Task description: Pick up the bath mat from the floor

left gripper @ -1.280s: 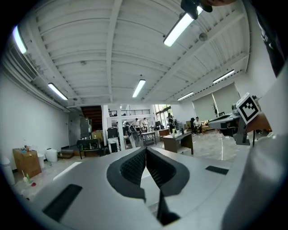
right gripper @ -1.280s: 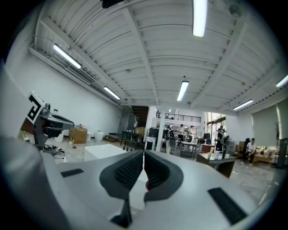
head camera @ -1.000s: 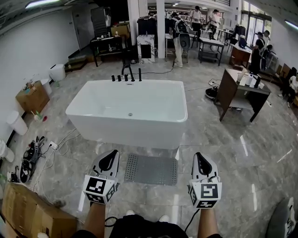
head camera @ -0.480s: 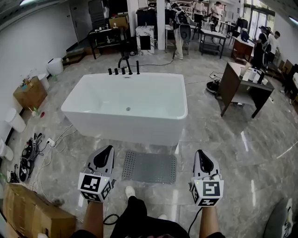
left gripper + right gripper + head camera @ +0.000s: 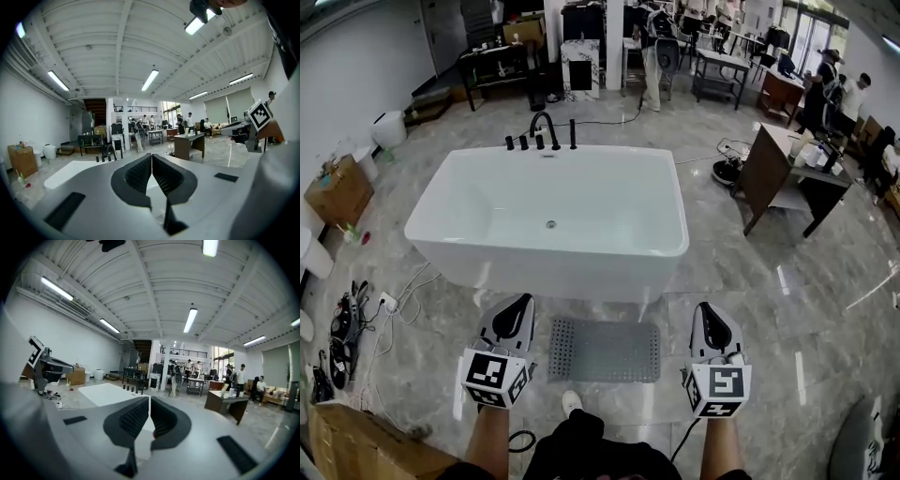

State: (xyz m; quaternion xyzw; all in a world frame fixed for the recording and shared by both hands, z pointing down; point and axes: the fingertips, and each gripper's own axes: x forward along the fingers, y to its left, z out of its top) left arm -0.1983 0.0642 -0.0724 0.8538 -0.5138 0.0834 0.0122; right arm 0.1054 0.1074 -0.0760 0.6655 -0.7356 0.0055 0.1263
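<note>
The grey perforated bath mat (image 5: 605, 350) lies flat on the marble floor, just in front of the white bathtub (image 5: 553, 277). Both grippers hang above the floor, one on each side of the mat and not touching it. My left gripper (image 5: 522, 302) is over the mat's left edge, shut, with nothing in it. My right gripper (image 5: 705, 307) is to the right of the mat, shut and empty too. In the left gripper view the left gripper (image 5: 151, 157) has its pads together and points level over the bathtub (image 5: 70, 171). In the right gripper view the right gripper (image 5: 149, 399) is likewise closed, and the mat is hidden in both.
A cardboard box (image 5: 356, 445) sits at the lower left, with cables and a power strip (image 5: 356, 314) on the floor beside it. A dark desk (image 5: 787, 173) stands at the right. People and tables fill the far end. The person's shoe (image 5: 570, 403) is just below the mat.
The view has moved forward toward the bathtub and the mat. A foot has stepped ahead. Both grippers stay shut, held at the mat's two sides.
</note>
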